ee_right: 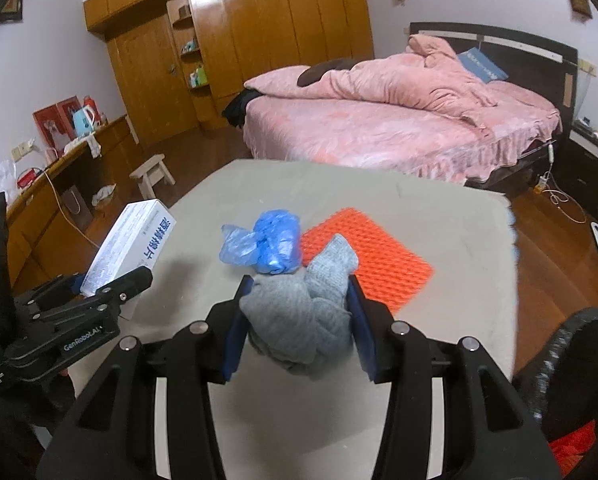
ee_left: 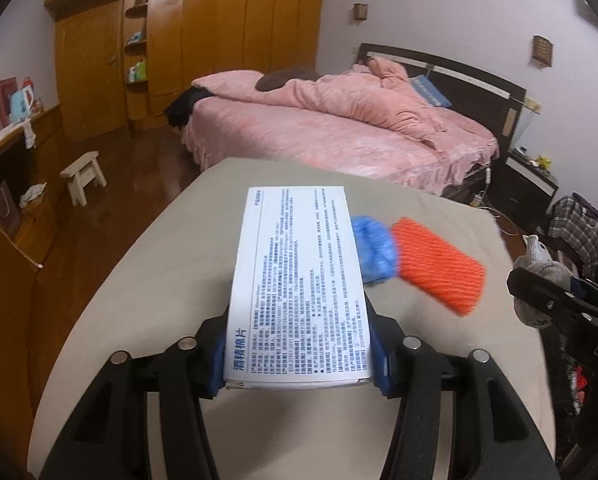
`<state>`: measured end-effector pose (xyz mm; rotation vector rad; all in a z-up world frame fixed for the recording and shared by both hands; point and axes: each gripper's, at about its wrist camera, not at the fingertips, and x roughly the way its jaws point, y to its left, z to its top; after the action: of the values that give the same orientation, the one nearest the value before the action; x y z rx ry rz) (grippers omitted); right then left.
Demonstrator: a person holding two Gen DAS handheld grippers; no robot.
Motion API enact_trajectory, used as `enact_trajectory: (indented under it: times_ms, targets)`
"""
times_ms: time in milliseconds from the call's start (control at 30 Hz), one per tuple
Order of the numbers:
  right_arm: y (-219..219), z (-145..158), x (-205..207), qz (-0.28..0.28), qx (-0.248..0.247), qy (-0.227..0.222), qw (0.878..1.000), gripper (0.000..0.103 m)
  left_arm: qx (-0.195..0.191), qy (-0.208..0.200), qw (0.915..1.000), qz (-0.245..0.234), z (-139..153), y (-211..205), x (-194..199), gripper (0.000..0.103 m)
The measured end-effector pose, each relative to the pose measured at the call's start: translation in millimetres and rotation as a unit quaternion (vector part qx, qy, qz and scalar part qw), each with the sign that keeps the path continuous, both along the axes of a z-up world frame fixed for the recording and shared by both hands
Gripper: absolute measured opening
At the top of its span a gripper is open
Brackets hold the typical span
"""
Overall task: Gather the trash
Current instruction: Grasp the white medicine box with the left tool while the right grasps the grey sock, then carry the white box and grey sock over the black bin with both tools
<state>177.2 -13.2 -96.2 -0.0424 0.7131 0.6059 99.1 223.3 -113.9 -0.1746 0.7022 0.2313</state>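
My left gripper (ee_left: 299, 364) is shut on a white printed box (ee_left: 299, 280) and holds it above the beige table (ee_left: 139, 300). The box also shows in the right wrist view (ee_right: 131, 246). My right gripper (ee_right: 299, 320) is shut on a crumpled grey cloth (ee_right: 303, 316) above the table. A blue crumpled plastic bag (ee_right: 265, 246) and an orange foam net (ee_right: 375, 256) lie on the table just beyond both grippers. The bag (ee_left: 373, 252) and the net (ee_left: 439, 264) sit right of the box in the left wrist view, where the right gripper (ee_left: 559, 300) shows at the right edge.
A dark mesh bin (ee_right: 571, 380) with red contents stands at the table's right side. A pink bed (ee_right: 399, 120) lies behind the table, wooden wardrobes (ee_right: 239, 40) at the back. A small stool (ee_right: 153, 174) and a low wooden counter (ee_right: 51, 200) stand left.
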Motion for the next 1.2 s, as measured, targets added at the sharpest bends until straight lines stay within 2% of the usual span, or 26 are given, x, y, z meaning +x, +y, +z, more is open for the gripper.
enact_trajectory:
  times_ms: [600,867,1200]
  targets:
    - [-121,52,-42,-0.083,0.009,-0.056,0.995,0.045,0.002,-0.042,0.9934,-0.107,46,-114,-3,0.054]
    - [-176,61,-64,-0.128,0.01,-0.075,0.989,0.045,0.009,-0.059,0.9854,-0.159,64,-171,-7,0.054]
    - [-244,62,-88,-0.191,0.011,-0.09,0.977,0.045,0.008,-0.062,0.9725,-0.225,71,-239,-10,0.054]
